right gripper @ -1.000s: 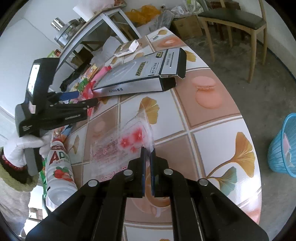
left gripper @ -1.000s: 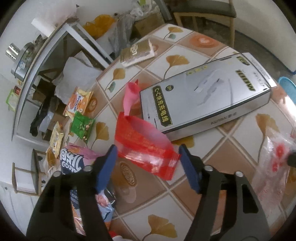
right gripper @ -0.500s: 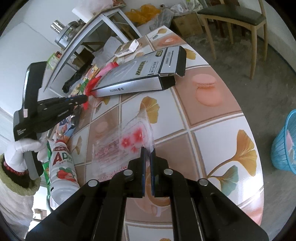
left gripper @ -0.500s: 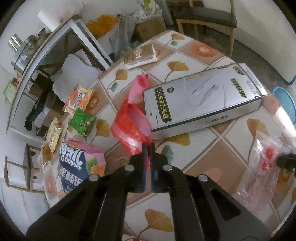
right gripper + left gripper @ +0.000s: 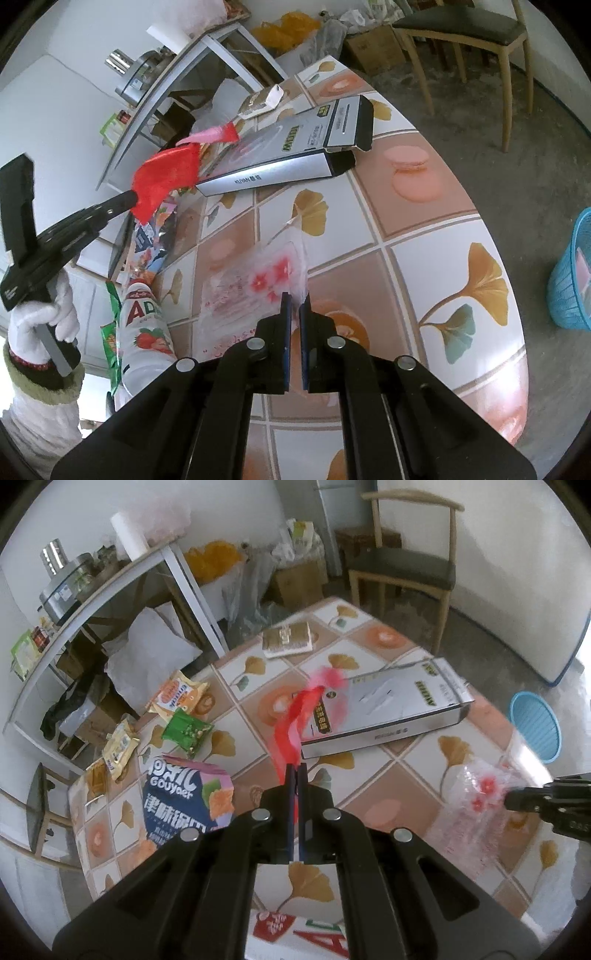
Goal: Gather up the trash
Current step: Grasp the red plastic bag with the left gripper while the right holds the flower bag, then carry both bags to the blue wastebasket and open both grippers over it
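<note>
Red wrapper (image 5: 291,725) pinched at lower edge in left gripper (image 5: 295,771), lifted clear of table (image 5: 402,760), hanging in air above silver box (image 5: 384,709). Clear flower-print wrapper (image 5: 258,291) lies flat on table, near edge clamped between closed fingers of right gripper (image 5: 294,299). Blue basket (image 5: 570,273) on floor, well apart, right of table. Risks: thin film slips from narrow pinch; red wrapper flaps, snags box corner; clear wrapper drags, tears, knocks bottle (image 5: 142,325) just beside it.
</note>
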`<state>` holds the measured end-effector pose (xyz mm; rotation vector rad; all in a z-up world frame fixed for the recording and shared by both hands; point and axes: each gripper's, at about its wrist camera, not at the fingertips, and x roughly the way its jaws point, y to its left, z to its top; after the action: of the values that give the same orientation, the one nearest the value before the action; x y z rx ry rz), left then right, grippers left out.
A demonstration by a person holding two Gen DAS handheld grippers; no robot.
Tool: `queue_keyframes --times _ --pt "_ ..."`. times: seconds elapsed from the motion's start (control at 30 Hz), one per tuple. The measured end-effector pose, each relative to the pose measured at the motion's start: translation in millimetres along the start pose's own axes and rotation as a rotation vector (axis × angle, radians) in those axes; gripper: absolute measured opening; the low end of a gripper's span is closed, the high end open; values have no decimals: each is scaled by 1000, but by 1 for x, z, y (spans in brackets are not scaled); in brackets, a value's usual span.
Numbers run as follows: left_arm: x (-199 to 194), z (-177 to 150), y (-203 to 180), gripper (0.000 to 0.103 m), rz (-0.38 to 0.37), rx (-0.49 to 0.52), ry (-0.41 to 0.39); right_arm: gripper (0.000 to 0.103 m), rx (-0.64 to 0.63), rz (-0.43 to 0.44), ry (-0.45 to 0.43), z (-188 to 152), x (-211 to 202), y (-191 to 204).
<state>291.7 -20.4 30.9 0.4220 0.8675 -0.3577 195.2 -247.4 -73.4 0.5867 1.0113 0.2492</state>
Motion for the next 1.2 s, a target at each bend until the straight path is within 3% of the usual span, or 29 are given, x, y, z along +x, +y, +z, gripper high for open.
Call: queue_keyframes --times 0.27,0.6,0.93,1.2 --pt "-51 -9 5 0 -36 -58 -106 5 25 36 -37 0 -21 -1" --pt "-86 -16 -25 0 -84 -73 -186 5 63 75 -90 -3 -57 -10" --pt "-109 -13 -60 0 -115 -38 -255 5 80 81 -147 -10 -91 -16" --pt "-123 -7 -84 0 -95 21 -302 5 92 82 -211 -11 -117 -23"
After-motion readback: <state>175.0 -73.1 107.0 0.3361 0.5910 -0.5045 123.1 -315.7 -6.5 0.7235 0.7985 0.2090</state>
